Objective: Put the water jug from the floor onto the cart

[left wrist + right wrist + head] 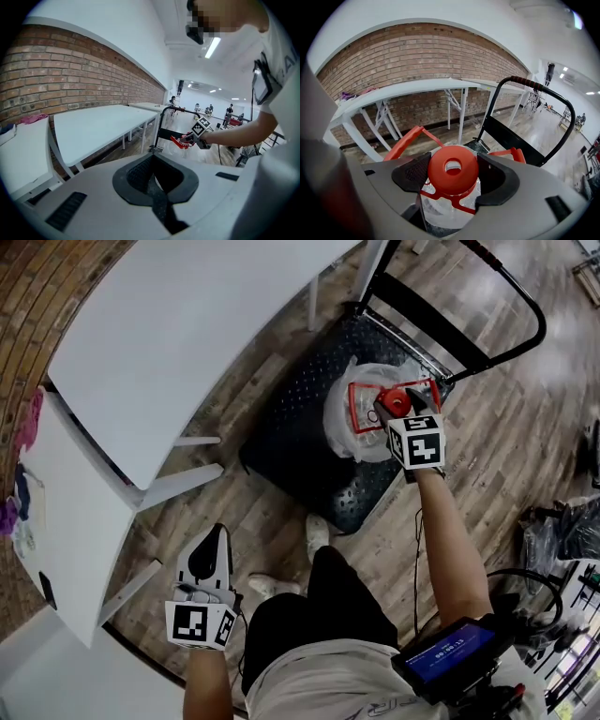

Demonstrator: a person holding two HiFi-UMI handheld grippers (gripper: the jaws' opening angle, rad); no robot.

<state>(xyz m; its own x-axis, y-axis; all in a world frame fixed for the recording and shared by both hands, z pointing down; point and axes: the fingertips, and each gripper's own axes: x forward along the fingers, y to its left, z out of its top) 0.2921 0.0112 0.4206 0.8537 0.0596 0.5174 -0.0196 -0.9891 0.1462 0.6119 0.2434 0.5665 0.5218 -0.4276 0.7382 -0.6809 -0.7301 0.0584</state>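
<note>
A wooden floor [506, 427] runs under everything, with a brick wall [417, 51] along one side of the room. A long white table [187, 324] stands near that wall, and a second white table [66, 531] stands next to it at the left edge of the head view. Beside the long table is the cart [300, 418], a black platform with a studded deck and a black push handle [511, 296] rising at its far end. The water jug [352, 413] is over the far part of that deck, near the push handle, upright. Its clear body is seen from above, and whether its base rests on the deck cannot be told. A red carry handle [405, 140] loops out on either side of the jug's neck. The right tool [394, 409] reaches down to the jug from the person's outstretched arm, its marker cube [415, 440] facing up. It is clenched on the jug's top, one pad pressed to each side of the red cap [453, 169]. The left tool [208, 559] hangs low at the person's left side, well apart from the cart, its pads closed together on nothing. A pale shoe [317, 532] stands just in front of the deck's near edge.
</note>
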